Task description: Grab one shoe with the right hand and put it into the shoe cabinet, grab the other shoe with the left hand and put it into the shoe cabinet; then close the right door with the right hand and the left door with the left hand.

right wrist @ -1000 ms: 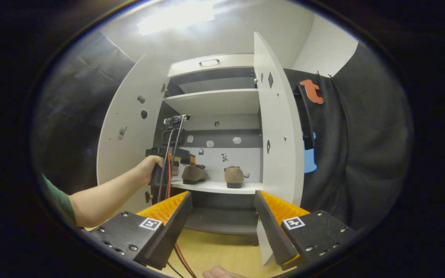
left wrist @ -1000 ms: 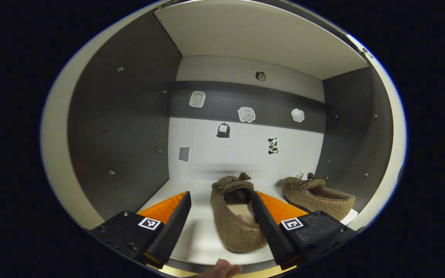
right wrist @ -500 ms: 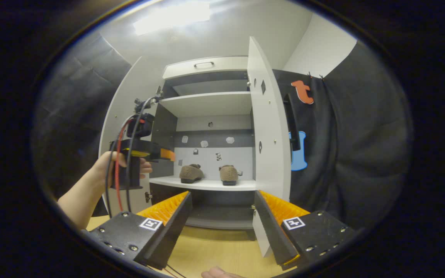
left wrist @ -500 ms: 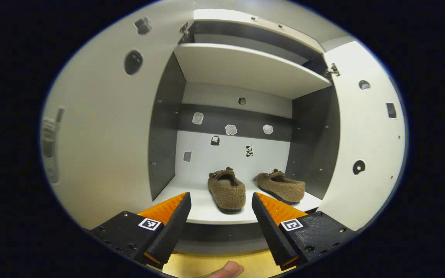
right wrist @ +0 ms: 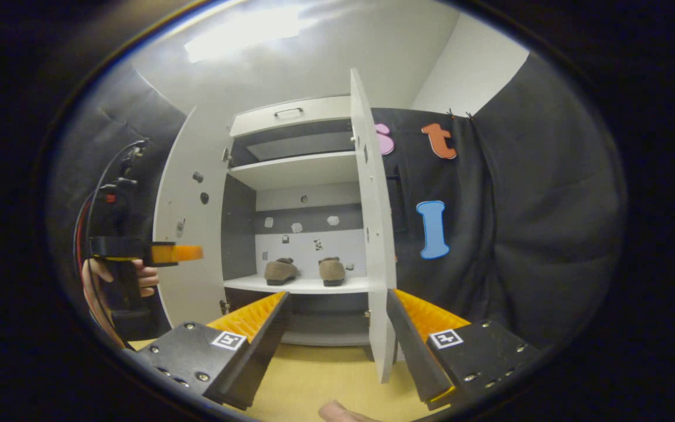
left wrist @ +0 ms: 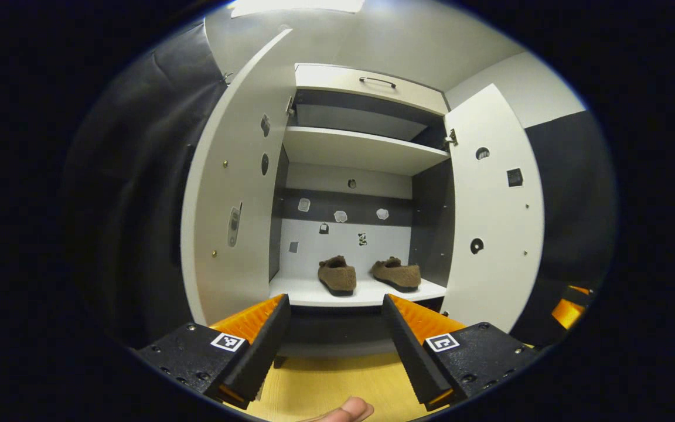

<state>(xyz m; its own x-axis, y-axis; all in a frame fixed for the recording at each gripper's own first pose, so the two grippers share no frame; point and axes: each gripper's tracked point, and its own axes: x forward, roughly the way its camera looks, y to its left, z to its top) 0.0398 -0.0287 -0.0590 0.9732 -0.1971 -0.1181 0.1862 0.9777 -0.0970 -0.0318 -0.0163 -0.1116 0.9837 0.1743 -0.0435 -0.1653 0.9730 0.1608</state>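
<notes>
- Now both brown shoes, one beside the other, sit on the middle shelf of the shoe cabinet, both doors open.
- The left gripper and right gripper hang in front of it, jaws wide and empty.
- Judged next: the right gripper swings the right door shut, then the left door.

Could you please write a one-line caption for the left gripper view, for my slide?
Open hand-held gripper faces the shoe cabinet, both brown shoes on its shelf, both doors open.
</notes>
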